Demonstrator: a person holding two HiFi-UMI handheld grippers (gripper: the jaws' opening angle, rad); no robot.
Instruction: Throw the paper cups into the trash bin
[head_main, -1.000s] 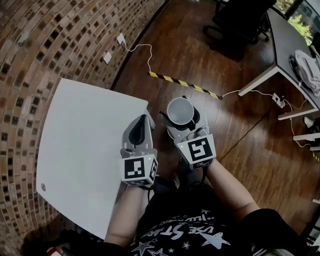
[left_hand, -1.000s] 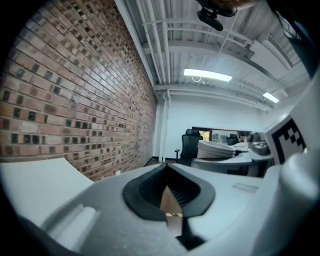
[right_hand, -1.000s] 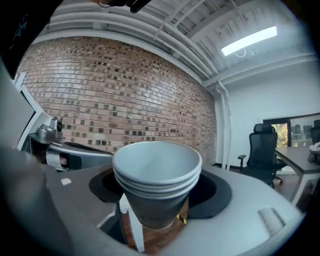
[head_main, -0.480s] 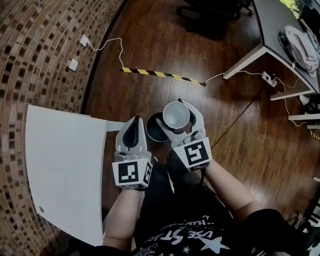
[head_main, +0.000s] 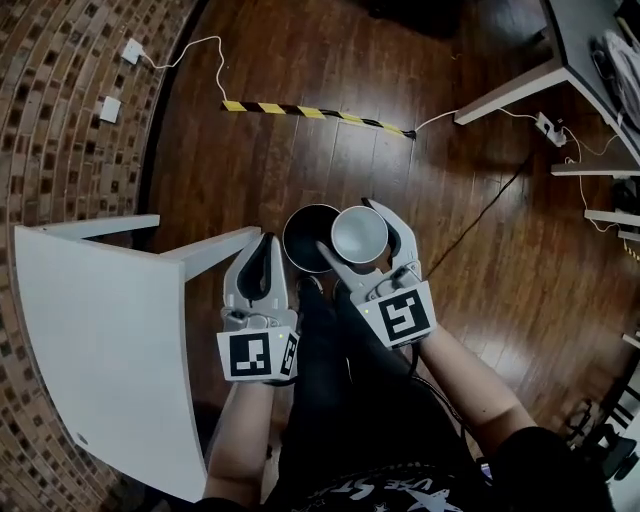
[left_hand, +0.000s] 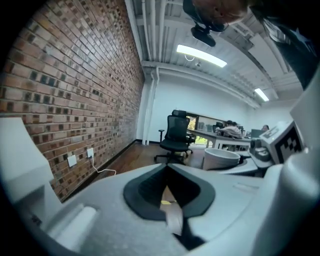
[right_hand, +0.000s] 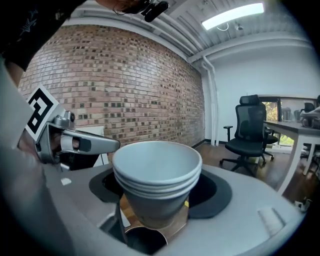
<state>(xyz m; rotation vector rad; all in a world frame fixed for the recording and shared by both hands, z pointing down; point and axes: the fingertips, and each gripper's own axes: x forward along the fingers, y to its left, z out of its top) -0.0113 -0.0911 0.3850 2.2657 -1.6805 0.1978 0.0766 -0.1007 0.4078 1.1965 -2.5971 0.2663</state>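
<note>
A stack of nested white paper cups stands upright between the jaws of my right gripper, which is shut on its sides. The stack hangs just over the right rim of a round black trash bin on the wooden floor. In the right gripper view the bin's dark mouth shows directly under the cups. My left gripper is shut with nothing in it, just left of the bin. From the left gripper view the cups appear off to the right.
A white table stands at the left, against the brick wall. Yellow-black tape and cables cross the floor beyond the bin. Desk legs stand at the upper right. An office chair stands farther back.
Both grippers have moved off the table's edge and out over the floor. The bin has come into view, and the held cups now hang over its rim.
</note>
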